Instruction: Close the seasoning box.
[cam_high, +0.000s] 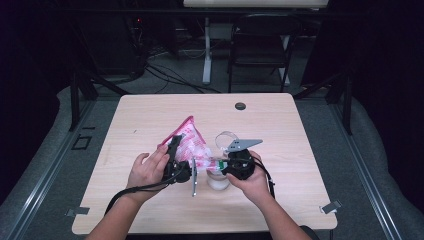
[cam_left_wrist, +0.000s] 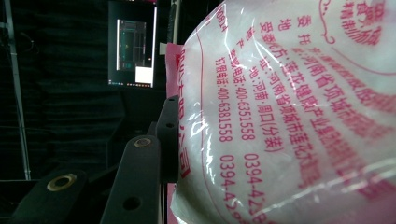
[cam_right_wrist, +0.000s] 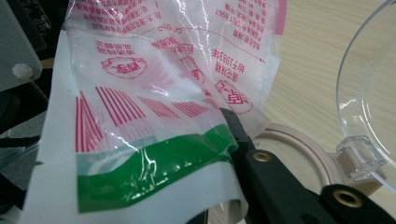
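Note:
A pink-and-white printed plastic bag (cam_high: 189, 139) of white granules is held up, tilted, over the middle of the table. My left gripper (cam_high: 174, 150) is shut on the bag's bulging body (cam_left_wrist: 289, 116); one black finger (cam_left_wrist: 140, 182) presses its side and the other is hidden behind it. My right gripper (cam_high: 219, 164) is shut on the bag's flat, green-striped end (cam_right_wrist: 159, 163), and one of its fingers (cam_right_wrist: 275, 177) shows under the film. Just below stands a clear jar (cam_high: 218, 181) with a beige rim (cam_right_wrist: 303, 142). Its clear hinged lid (cam_right_wrist: 369, 84) stands open.
The light wooden table (cam_high: 280, 125) has a dark cable hole (cam_high: 240, 106) near its far edge. Both grey three-cornered plates sit close together above the jar. A folding chair (cam_high: 260, 45) and floor cables lie beyond the table.

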